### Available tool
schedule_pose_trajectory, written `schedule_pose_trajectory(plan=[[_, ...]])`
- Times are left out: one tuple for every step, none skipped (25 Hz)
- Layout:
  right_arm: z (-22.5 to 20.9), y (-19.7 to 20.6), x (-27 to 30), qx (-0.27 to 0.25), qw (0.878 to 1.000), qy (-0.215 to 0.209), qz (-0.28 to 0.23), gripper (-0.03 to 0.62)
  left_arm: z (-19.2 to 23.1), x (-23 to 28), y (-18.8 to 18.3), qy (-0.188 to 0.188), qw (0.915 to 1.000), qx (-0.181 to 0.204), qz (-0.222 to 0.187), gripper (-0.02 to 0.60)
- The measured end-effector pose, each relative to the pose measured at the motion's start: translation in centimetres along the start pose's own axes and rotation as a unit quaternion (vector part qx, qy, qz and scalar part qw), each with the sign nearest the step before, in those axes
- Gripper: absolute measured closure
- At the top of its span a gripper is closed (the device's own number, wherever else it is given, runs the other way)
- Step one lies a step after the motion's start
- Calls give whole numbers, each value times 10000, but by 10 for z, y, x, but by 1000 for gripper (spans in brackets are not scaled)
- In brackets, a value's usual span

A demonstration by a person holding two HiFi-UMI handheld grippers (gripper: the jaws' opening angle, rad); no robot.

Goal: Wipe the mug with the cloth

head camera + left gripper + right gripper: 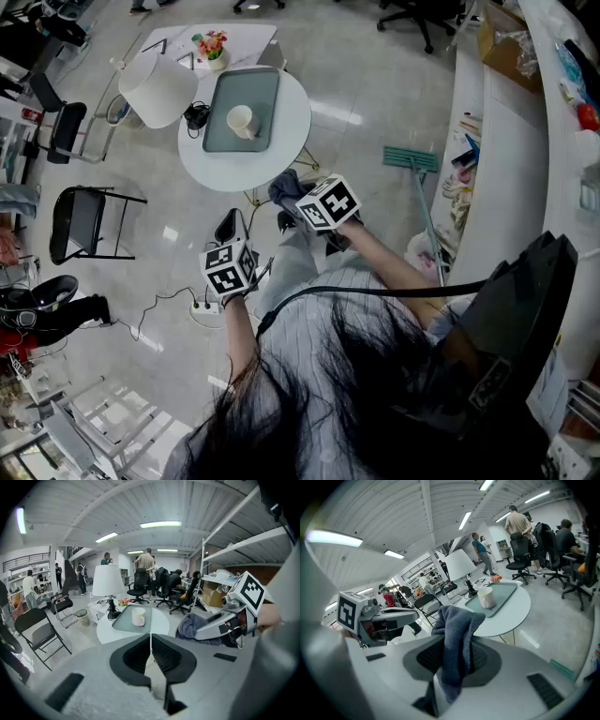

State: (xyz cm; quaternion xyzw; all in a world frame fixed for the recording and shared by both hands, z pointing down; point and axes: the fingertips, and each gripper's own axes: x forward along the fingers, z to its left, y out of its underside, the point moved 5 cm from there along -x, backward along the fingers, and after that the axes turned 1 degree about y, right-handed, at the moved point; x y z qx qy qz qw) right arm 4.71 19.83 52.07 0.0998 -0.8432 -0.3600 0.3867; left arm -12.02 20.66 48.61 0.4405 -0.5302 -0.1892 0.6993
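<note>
Office, round table (294, 117), tray (217, 141) with mug (241, 122), right tool (457, 651) clamping cloth (457, 620)

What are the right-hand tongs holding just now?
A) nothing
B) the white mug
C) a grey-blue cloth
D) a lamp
C: the right tongs are shut on the cloth, while the mug stands apart on the tray.

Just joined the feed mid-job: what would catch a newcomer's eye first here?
The blue-grey cloth stands out first, bunched in the shut jaws of the right tool and held in the air short of the round white table. Next comes the white mug, upright on the grey tray on that table. The left tool is shut and empty, beside the right one.
</note>
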Motion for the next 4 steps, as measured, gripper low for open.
schedule_pose_trajectory(plan=[[-1, 0, 0, 9, 10000, 16, 0, 500, 0, 0, 0, 3, 10000, -1, 9, 557], [-2, 0, 0, 22, 10000, 35, -1, 500, 0, 0, 0, 5, 10000, -8, 19, 557], [-4, 0, -1, 37, 10000, 56, -5, 500, 1, 0, 0, 5, 10000, -17, 28, 557], [-5, 0, -1, 53, 10000, 78, -9, 500, 1, 0, 1, 3, 10000, -28, 36, 557]])
